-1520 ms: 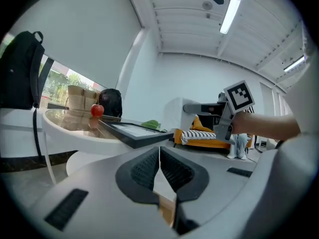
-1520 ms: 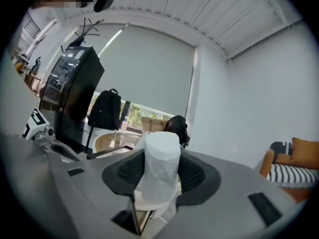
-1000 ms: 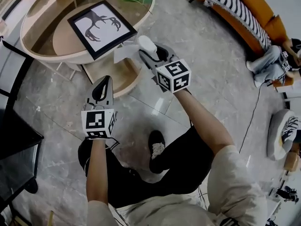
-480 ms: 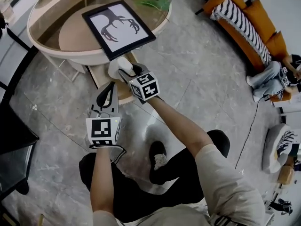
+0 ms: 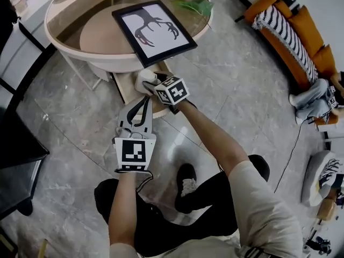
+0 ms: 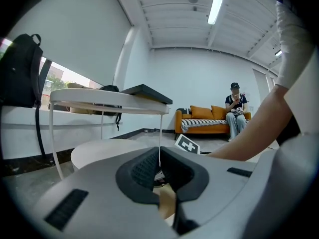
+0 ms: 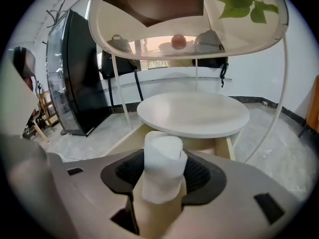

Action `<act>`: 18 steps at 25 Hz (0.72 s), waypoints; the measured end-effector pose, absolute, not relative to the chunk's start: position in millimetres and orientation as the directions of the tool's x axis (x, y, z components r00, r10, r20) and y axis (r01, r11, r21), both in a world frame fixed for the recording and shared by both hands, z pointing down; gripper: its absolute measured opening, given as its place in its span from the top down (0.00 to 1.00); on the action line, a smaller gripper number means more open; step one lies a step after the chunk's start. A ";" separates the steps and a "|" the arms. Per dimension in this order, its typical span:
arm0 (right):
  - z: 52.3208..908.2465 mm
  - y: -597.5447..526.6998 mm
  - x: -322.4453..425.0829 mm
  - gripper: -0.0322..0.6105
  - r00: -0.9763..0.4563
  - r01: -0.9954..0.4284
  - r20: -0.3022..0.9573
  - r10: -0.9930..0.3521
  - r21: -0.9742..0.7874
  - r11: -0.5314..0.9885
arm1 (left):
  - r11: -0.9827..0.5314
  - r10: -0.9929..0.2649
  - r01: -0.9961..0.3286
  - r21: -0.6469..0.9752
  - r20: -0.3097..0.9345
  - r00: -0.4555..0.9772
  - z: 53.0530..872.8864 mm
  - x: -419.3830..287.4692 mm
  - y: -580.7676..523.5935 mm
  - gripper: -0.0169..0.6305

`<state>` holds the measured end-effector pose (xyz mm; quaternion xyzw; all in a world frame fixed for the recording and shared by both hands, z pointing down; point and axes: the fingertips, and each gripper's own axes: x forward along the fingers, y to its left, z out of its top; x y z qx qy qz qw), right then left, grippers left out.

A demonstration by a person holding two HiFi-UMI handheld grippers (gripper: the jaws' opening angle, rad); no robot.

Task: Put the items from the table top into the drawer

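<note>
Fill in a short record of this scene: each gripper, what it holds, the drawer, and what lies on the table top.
Left gripper: shut, empty
Right gripper: shut on white roll
Drawer: open, under the round table
Table top: framed picture, green leaf

No words, numbers, labels or brand names can be read anywhere. The only sign-like marks are black-and-white square code patterns, not letters, on the left marker cube (image 5: 133, 153) and the right marker cube (image 5: 172, 89). The framed picture (image 5: 153, 31) on the round table shows a dark branching shape on white, with no lettering to be made out.
</note>
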<state>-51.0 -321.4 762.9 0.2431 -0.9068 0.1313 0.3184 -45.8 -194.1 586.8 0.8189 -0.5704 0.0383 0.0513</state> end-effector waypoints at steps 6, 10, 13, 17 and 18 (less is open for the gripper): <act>740.3 -309.2 -45.8 0.54 -0.680 -0.531 0.613 -0.401 -0.035 0.847 | -0.342 -0.927 -0.939 0.043 0.148 0.344 588.3 -49.7 -194.0 0.94; 712.1 -294.3 -32.8 0.54 -0.693 -0.495 0.583 -0.424 0.042 0.868 | -0.351 -0.923 -0.935 0.046 0.149 0.354 582.8 -53.2 -195.3 0.94; 689.1 -285.6 -18.2 0.54 -0.709 -0.447 0.575 -0.408 0.081 0.891 | -0.332 -0.929 -0.941 0.065 0.148 0.338 581.8 -65.6 -199.3 0.94; 665.0 -279.7 6.2 0.54 -0.713 -0.379 0.603 -0.357 0.097 0.920 | -0.306 -0.930 -0.949 0.072 0.191 0.314 588.4 -77.4 -197.9 0.94; 656.4 -279.8 13.1 0.55 -0.713 -0.367 0.605 -0.354 0.108 0.924 | -0.307 -0.928 -0.949 0.075 0.195 0.316 587.2 -77.0 -197.4 0.94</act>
